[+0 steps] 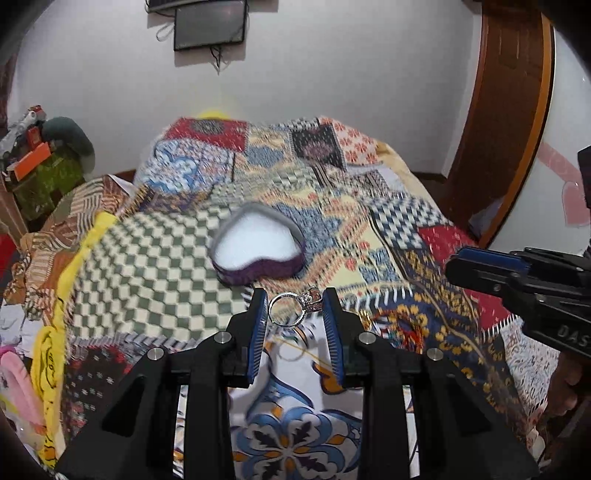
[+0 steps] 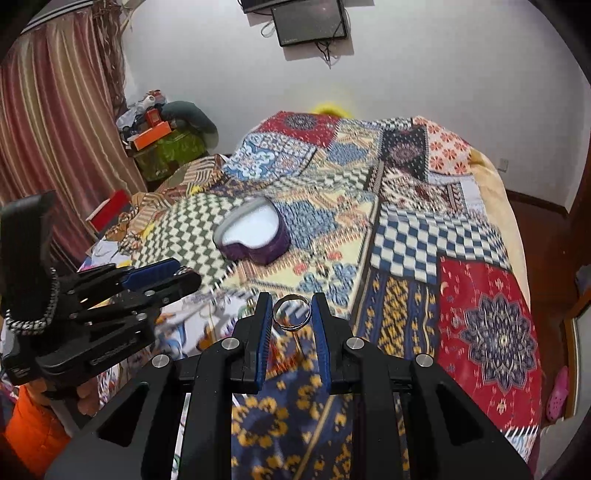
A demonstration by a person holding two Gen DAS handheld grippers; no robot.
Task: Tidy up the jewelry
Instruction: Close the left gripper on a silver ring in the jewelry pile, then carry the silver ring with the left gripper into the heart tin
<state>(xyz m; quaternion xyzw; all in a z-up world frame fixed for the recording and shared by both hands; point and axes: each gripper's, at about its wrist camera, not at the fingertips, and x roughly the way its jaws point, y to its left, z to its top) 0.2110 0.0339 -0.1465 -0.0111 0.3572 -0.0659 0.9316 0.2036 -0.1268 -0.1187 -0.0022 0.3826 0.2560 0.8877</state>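
Your left tongs (image 1: 295,306) are pinched on a silver ring with a stone setting (image 1: 291,308): the band touches the left pad and the jewelled top presses the right pad, so the ring stands upright between the tips, clear of the bedspread. Your right tongs (image 2: 291,312) hold a plain silver band (image 2: 291,313) the same way, gripped across its width between the two blue pads (image 2: 264,325), narrow and firm.

Each pair shows in the other's view: the right tongs come in from the right edge of the left wrist view (image 1: 480,266), and the left tongs sit at the left of the right wrist view (image 2: 162,277), with your hand (image 2: 88,398) beneath them.

Below both pairs lies the patchwork bedspread (image 2: 406,240), blue, yellow and white floral patches nearest you. A thin gold loop, too blurred to identify, lies on the cloth under the left tongs.

Farther on, a heart-shaped box (image 1: 258,245) rests on the bedspread, purple outside, white inside, open on top. It sits straight ahead of the left tongs and ahead to the left of the right ones, well apart from both rings.

Beyond the bed stand a white wall (image 1: 332,81) with a dark screen (image 1: 210,24) mounted high, striped curtains (image 2: 55,110) and piled clutter (image 2: 162,125) at the left.
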